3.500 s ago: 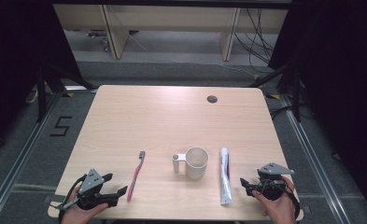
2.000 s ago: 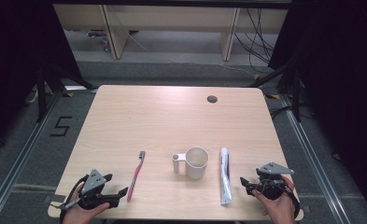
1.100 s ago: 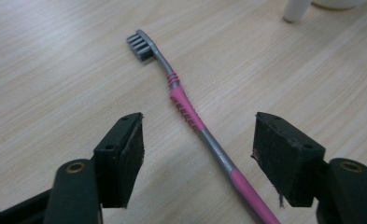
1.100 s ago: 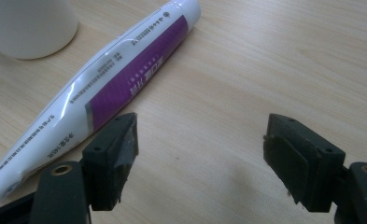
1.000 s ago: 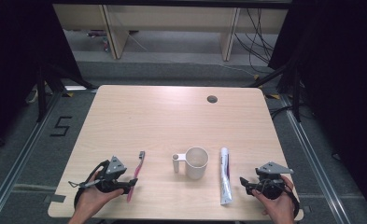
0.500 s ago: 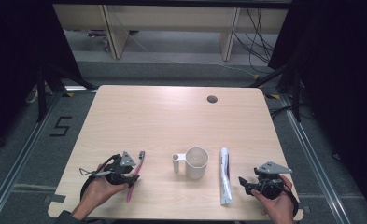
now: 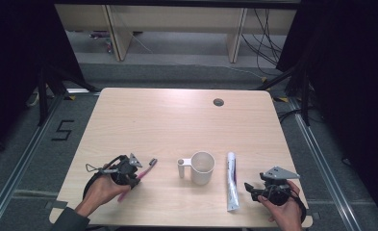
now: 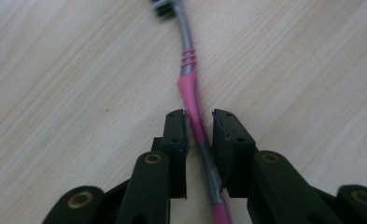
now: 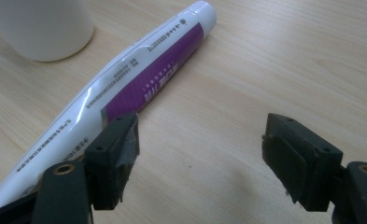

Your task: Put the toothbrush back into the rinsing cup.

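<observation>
A pink and grey toothbrush (image 7: 144, 169) lies tilted on the wooden table (image 7: 177, 120), its head pointing toward the white mug (image 7: 202, 167). My left gripper (image 7: 136, 174) is shut on its handle; in the left gripper view the two jaws pinch the pink toothbrush (image 8: 189, 86) just below its ribbed neck, where the left gripper (image 8: 199, 116) sits low on the wood. A white and purple toothpaste tube (image 7: 232, 180) lies right of the mug. My right gripper (image 7: 249, 187) rests open beside the tube (image 9: 144, 79), and the right gripper (image 9: 200, 135) has bare table between its jaws.
The mug (image 9: 41, 28) stands upright near the table's middle front, handle to the left. A small dark hole (image 7: 218, 102) marks the far right of the tabletop. Dark floor and shelving lie beyond the far edge.
My left hand moved from the front left corner rightward to the toothbrush and the jaws closed on its handle, tilting it slightly. The right gripper stayed put.
</observation>
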Action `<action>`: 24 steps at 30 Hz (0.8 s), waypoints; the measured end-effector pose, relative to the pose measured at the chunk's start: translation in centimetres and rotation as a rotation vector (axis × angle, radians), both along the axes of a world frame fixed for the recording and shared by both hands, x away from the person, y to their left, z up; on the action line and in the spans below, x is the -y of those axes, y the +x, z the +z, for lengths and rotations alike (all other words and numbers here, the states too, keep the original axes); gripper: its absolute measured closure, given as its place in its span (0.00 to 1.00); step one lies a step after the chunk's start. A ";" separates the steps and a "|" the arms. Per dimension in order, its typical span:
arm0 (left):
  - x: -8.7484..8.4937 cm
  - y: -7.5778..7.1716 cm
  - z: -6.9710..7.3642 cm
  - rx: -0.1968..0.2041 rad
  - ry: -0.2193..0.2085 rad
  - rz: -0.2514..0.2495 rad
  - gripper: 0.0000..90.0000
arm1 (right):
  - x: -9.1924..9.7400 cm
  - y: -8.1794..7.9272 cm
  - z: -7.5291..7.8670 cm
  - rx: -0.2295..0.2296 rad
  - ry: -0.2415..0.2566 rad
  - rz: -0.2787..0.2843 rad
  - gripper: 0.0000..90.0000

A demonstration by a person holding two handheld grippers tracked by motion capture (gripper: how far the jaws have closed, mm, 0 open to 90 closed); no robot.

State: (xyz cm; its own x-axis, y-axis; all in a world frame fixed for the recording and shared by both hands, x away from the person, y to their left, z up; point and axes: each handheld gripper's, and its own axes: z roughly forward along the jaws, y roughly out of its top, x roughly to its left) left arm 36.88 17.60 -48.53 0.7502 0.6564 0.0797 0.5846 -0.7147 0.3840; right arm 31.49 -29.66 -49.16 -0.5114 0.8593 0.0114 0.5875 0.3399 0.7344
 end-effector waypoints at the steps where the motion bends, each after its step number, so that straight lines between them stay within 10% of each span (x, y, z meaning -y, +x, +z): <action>1: 0.0 0.0 0.0 0.000 0.000 0.000 0.85 | 0.0 0.0 0.0 0.000 0.000 0.000 0.31; 24: 1.8 2.0 0.5 -0.160 0.157 -0.081 0.92 | -0.3 0.0 -0.1 0.003 -0.005 0.031 0.32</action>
State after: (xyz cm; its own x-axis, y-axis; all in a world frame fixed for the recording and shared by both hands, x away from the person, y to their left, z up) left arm 38.90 15.82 -48.03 0.8111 0.5826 0.0520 0.5675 -0.8053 0.1716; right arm 31.51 -29.36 -49.23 -0.5378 0.8430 0.0060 0.5744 0.3613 0.7345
